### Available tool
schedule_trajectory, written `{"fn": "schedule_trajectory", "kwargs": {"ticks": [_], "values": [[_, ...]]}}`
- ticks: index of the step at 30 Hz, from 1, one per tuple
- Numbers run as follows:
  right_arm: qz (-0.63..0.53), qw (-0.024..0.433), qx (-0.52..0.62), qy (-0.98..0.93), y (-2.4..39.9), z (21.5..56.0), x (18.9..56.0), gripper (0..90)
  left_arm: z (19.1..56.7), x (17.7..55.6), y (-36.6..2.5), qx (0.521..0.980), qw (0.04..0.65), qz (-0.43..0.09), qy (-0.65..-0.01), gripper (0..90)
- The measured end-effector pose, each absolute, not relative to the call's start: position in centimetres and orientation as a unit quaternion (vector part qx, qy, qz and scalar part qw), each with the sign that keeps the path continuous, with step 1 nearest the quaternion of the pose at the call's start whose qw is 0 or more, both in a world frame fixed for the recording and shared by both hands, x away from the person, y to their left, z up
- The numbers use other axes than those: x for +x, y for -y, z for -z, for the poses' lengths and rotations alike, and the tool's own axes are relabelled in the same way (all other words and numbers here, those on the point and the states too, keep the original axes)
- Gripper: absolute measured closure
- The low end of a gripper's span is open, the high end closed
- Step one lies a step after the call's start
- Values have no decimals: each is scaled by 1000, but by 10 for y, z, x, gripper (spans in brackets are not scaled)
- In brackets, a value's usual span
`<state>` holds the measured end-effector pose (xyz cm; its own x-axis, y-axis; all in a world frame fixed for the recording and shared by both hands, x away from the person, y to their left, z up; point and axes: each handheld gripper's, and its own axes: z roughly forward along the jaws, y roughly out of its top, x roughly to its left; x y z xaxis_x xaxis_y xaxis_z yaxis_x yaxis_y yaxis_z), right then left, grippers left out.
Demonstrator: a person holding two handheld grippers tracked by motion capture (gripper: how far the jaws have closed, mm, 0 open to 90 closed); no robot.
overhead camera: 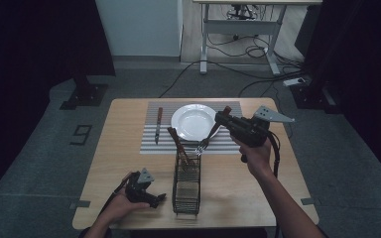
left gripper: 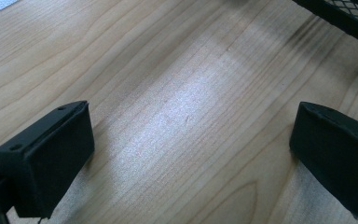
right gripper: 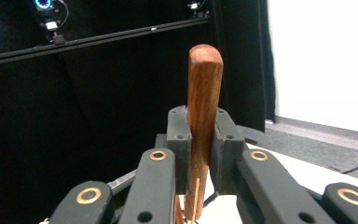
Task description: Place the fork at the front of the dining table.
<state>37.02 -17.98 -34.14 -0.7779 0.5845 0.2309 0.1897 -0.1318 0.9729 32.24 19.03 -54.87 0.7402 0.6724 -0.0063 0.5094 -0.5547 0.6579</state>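
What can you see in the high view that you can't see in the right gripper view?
The high view alone shows the round white plate on the striped grey placemat, the wooden-handled knife, the black wire mesh basket, the open left gripper and the metal fork head. The right gripper view alone shows, up close, the black pads pressing the handle's sides. Both show the right gripper shut on the brown wooden fork handle.
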Motion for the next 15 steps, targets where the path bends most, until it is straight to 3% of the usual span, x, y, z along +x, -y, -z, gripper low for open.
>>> {"fn": "schedule_trajectory", "kwargs": {"ticks": [15], "values": [[-668,160,324,-650,194,350,379,807,549,322,-190,873,329,-124,-339,0]]}}
